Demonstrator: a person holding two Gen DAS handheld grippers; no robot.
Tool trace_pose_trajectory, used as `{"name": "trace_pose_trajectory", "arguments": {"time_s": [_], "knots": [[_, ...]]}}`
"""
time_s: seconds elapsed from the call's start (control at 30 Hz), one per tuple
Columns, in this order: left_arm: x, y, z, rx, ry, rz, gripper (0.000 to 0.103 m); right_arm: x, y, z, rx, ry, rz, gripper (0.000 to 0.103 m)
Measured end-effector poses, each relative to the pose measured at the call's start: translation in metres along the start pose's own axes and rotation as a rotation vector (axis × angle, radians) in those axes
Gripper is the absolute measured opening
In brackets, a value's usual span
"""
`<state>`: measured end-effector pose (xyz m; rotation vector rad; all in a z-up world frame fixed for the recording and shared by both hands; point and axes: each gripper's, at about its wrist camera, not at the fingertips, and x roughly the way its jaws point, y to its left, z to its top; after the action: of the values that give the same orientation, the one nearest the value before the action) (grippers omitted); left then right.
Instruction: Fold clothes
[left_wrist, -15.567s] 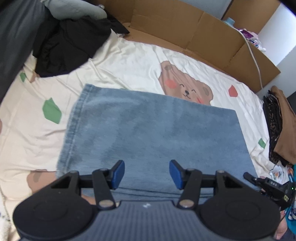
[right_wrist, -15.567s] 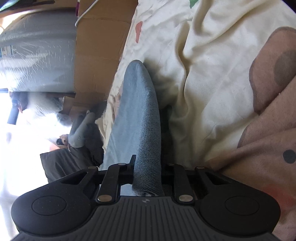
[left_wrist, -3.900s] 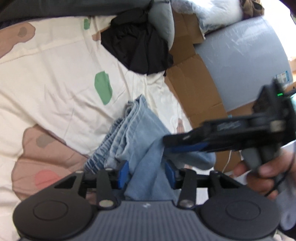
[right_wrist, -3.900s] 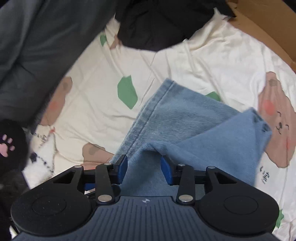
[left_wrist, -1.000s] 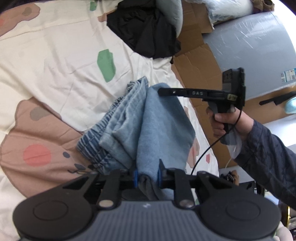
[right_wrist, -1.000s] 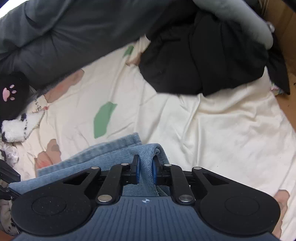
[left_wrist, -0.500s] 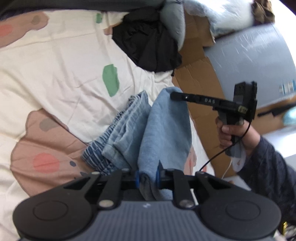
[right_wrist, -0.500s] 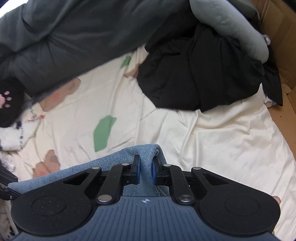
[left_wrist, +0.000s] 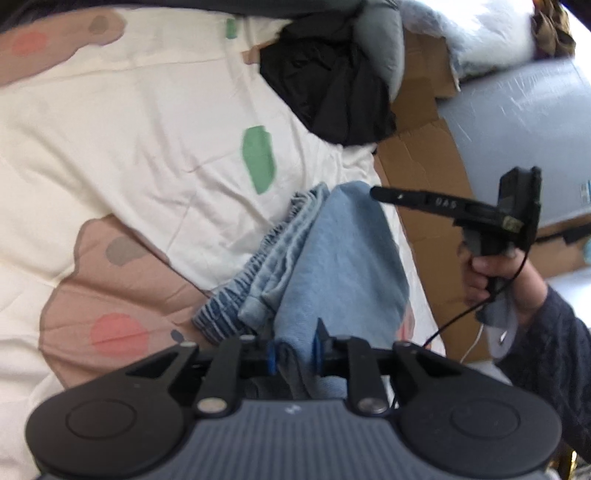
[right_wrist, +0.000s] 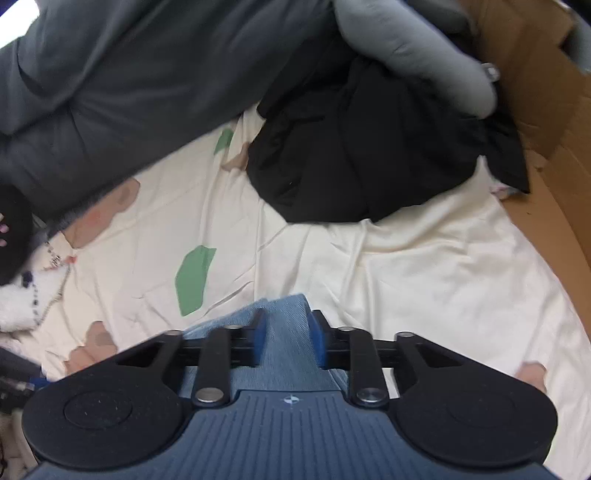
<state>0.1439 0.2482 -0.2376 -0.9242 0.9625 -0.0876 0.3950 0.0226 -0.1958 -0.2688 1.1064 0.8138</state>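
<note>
The blue denim jeans (left_wrist: 332, 258) lie partly folded on the cream bear-print bedsheet (left_wrist: 129, 147), with the elastic waistband bunched at the left of the pile. My left gripper (left_wrist: 293, 350) is shut on the near corner of the top denim layer. My right gripper (right_wrist: 286, 328) has its jaws parted a little around the far denim corner (right_wrist: 284, 314); in the left wrist view its fingers (left_wrist: 388, 194) reach the top fold from the right.
A black garment (right_wrist: 369, 147) lies heaped at the far end of the sheet, under a grey pillow (right_wrist: 406, 55). A dark grey duvet (right_wrist: 129, 92) lies at the left. Cardboard (left_wrist: 417, 166) lines the right side. A plush toy (right_wrist: 22, 295) lies at the left edge.
The right gripper's jaws have widened from pinching the denim corner. The lifted denim layer has come down lower over the pile. The left gripper keeps its hold.
</note>
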Motion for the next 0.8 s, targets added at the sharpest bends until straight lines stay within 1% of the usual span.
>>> {"name": "trace_pose_trajectory", "arguments": {"time_s": [0.07, 0.13, 0.23, 0.37, 0.53, 0.6, 0.7, 0.8], "knots": [[-0.011, -0.009, 0.002, 0.053, -0.035, 0.054, 0.031, -0.018, -0.003, -0.006, 0.011, -0.01, 0.0, 0.045], [-0.017, -0.012, 0.005, 0.067, -0.054, 0.09, 0.032, -0.036, -0.007, -0.015, 0.027, -0.02, -0.003, 0.046], [-0.021, -0.023, 0.007, 0.092, -0.078, 0.095, 0.031, -0.057, -0.011, -0.034, 0.054, -0.043, -0.048, 0.048], [-0.017, -0.046, 0.005, 0.147, -0.088, 0.071, 0.031, -0.074, -0.023, -0.064, 0.108, -0.043, -0.049, 0.051], [0.0, -0.064, -0.002, 0.218, -0.043, 0.06, 0.03, -0.074, -0.03, -0.115, 0.17, -0.058, -0.086, 0.05], [0.005, -0.067, -0.007, 0.248, -0.031, 0.075, 0.029, -0.071, -0.028, -0.136, 0.2, -0.08, -0.103, 0.05], [0.011, -0.065, -0.015, 0.276, -0.012, 0.117, 0.027, -0.065, -0.026, -0.166, 0.243, -0.115, -0.127, 0.049], [0.015, -0.057, -0.021, 0.289, 0.004, 0.142, 0.023, -0.056, -0.03, -0.182, 0.307, -0.158, -0.144, 0.046]]}}
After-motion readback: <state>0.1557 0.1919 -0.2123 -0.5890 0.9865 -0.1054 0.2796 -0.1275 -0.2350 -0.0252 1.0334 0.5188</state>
